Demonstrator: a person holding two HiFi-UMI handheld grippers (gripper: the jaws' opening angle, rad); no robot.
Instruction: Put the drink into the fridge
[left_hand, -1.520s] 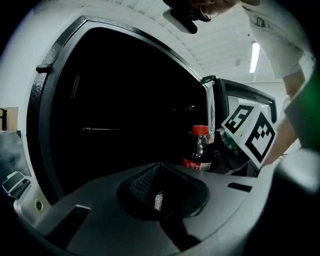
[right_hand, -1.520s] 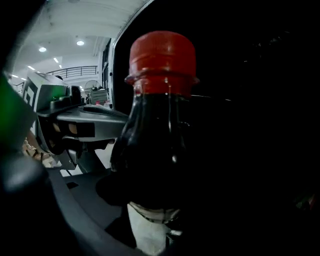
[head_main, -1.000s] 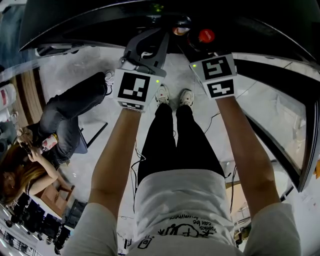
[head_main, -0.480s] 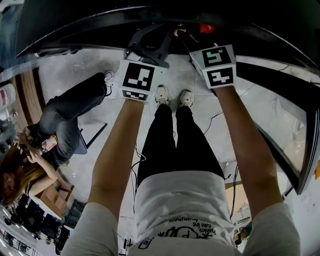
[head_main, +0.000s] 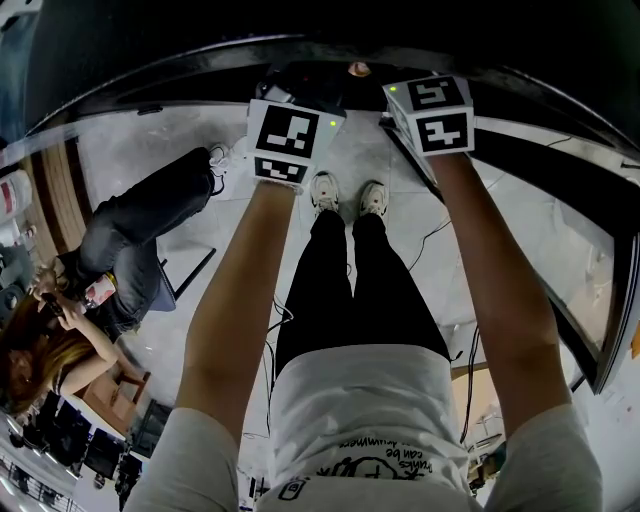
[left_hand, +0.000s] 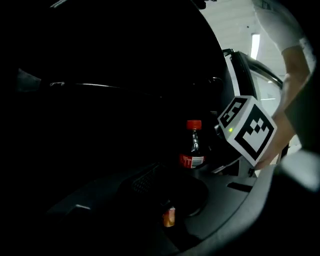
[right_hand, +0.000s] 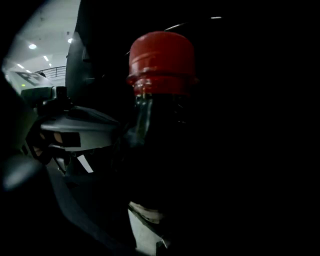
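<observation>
The drink is a dark cola bottle (left_hand: 192, 148) with a red cap (right_hand: 161, 62) and a red label. It stands upright over a dark console inside a car. In the right gripper view it fills the frame between my jaws, so my right gripper (left_hand: 216, 159) is shut on it. That gripper's marker cube (head_main: 432, 112) sits at the edge of the dark car opening. My left gripper's marker cube (head_main: 290, 140) is level with it, to the left. The left jaws are lost in the dark, and only a small orange spot (left_hand: 169, 216) shows low in the left gripper view.
The car's dark door opening (head_main: 200, 70) spans the top of the head view, with its sill and window frame (head_main: 560, 300) running down the right. A person sits on the floor at the left (head_main: 130, 250). Cables (head_main: 275, 320) trail across the pale floor by my feet.
Both grippers have moved forward, deeper into the dark car opening. The bottle's red cap and the left gripper's grey jaws, seen earlier in the head view, are now hidden.
</observation>
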